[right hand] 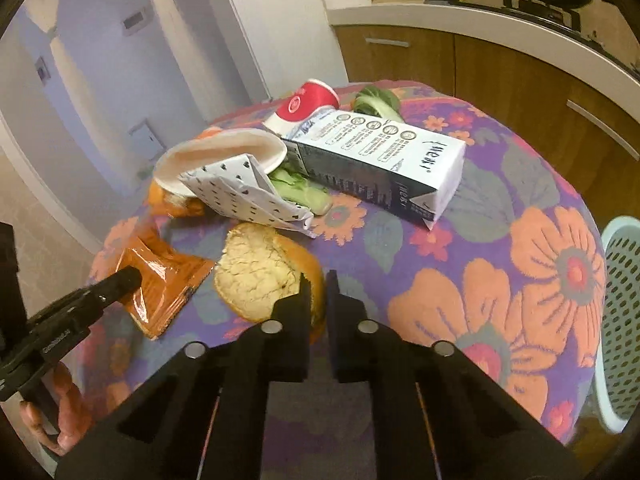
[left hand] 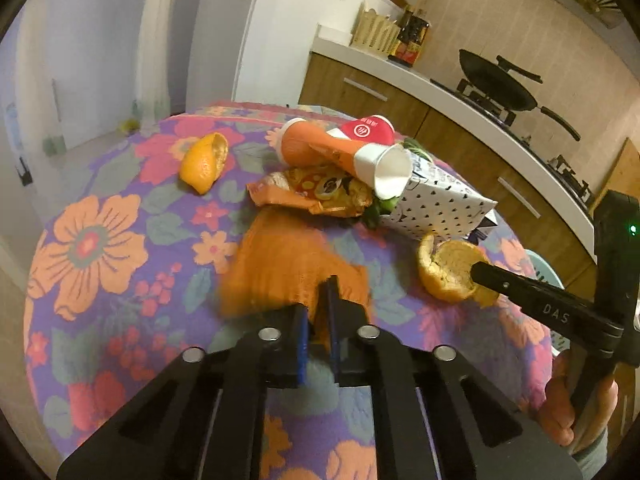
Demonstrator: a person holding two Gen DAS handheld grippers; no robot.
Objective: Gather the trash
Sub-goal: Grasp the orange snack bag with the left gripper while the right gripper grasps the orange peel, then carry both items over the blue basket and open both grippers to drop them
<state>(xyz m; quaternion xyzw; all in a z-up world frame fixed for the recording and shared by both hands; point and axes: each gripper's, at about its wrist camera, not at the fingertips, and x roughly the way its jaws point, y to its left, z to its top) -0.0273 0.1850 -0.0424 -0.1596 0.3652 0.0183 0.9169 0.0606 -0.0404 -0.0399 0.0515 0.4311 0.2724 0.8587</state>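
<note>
My left gripper point(left hand: 318, 300) is shut on an orange snack wrapper point(left hand: 288, 264), held just above the flowered tablecloth; it also shows in the right wrist view point(right hand: 160, 280). My right gripper point(right hand: 318, 292) is shut on the rim of an orange peel point(right hand: 260, 276), which also shows in the left wrist view point(left hand: 452, 272). Behind lie a white paper cup point(left hand: 384, 168), a crumpled dotted paper point(left hand: 440, 204), a milk carton point(right hand: 380, 164), a red cup point(right hand: 304, 104), green leaves point(right hand: 304, 192), a second snack bag point(left hand: 316, 192) and another orange peel point(left hand: 204, 164).
The round table point(right hand: 520, 240) carries a flowered cloth. A pale perforated basket point(right hand: 620, 320) stands off its right edge. A kitchen counter point(left hand: 460, 96) with a wok point(left hand: 500, 80) runs behind. The floor lies to the left.
</note>
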